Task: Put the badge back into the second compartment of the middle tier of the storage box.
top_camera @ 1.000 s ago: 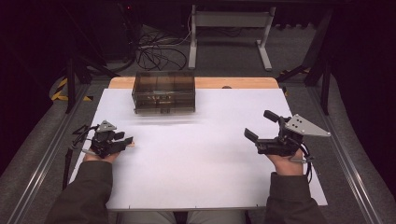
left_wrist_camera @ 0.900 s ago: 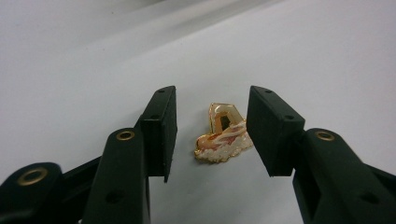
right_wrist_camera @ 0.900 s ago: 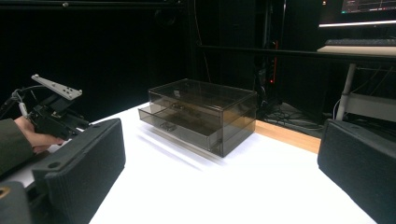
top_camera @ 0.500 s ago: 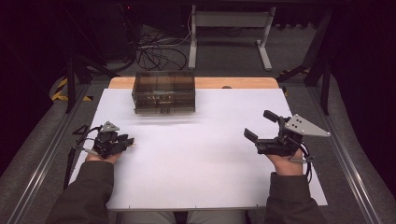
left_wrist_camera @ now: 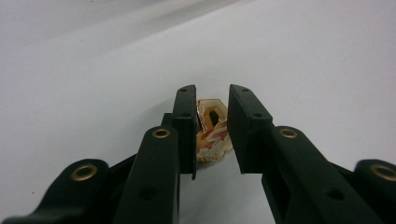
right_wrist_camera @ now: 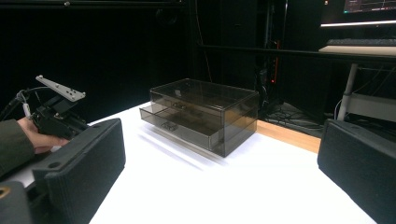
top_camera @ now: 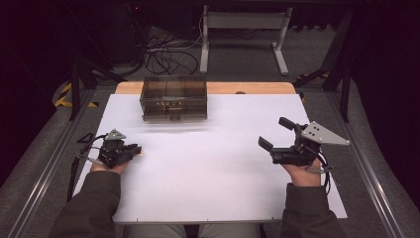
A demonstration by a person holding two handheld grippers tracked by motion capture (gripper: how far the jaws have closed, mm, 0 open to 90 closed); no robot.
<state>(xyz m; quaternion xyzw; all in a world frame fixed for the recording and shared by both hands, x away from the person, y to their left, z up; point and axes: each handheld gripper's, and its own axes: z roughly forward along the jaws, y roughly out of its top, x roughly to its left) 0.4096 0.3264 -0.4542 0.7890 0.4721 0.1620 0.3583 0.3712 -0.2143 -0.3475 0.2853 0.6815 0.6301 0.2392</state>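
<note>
Left gripper view: amber trinket (left_wrist_camera: 212, 133) between closing left hand-held gripper (left_wrist_camera: 212, 128) jaws.

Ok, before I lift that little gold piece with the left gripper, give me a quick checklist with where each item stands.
1. Gold trinket between the left gripper jaws: ok, it sits in the gap.
2. Firm grip: not ok. The jaws have just been closing, but a gap shows at the right-hand jaw.
3. Trinket centred: not ok, it sits against the left-hand jaw.
4. Right gripper out of the way: ok, open, across the white table.
5. Drawer box in place: ok, at the table's far edge.
6. Drawer open for drop-off: cannot tell.
</note>
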